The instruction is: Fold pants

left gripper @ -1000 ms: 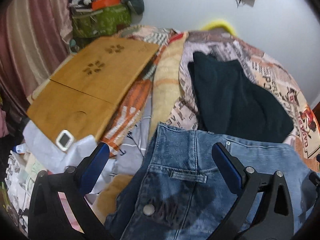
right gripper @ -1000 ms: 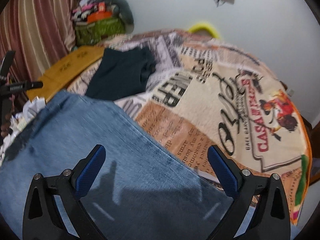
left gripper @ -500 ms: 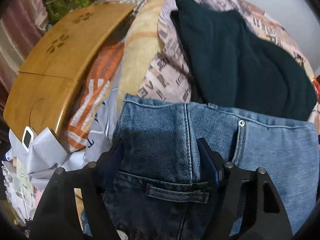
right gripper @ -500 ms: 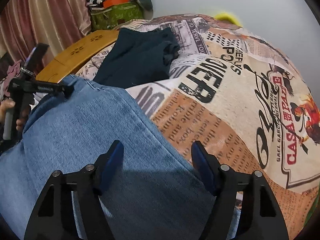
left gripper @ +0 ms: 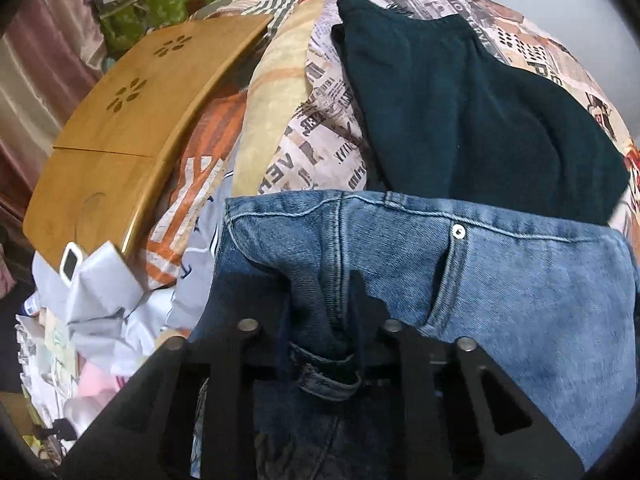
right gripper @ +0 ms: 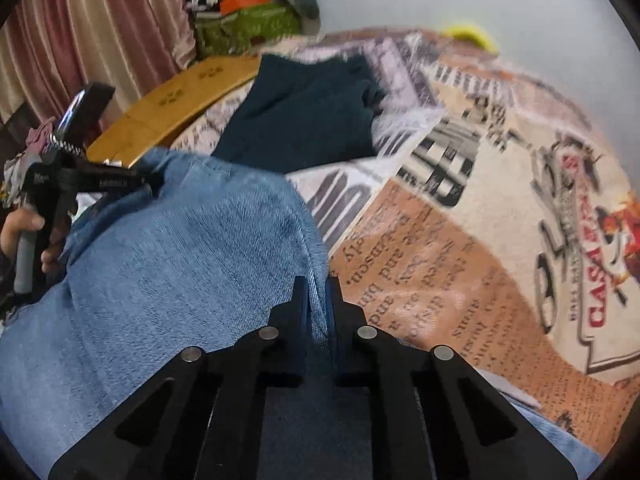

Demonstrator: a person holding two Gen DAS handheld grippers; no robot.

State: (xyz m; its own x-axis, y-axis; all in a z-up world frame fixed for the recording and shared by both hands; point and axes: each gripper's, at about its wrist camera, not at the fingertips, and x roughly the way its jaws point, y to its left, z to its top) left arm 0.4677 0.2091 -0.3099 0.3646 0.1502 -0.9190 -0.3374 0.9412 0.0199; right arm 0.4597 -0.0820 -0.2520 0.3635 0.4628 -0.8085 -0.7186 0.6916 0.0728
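Denim jeans (left gripper: 500,292) lie spread on a bed (right gripper: 460,240) with a printed cover. We see our left hand-held gripper (left gripper: 320,312), jaws just closed, clamped on a bunched fold of the waistband. Our right hand-held gripper (right gripper: 317,300), likewise just closed, pinches the edge of a pant leg (right gripper: 180,264). Beyond the left hand-held gripper's fingers rests a dark teal garment (left gripper: 460,100), touching the waistband; to their far left sits a wooden lap desk (left gripper: 132,120).
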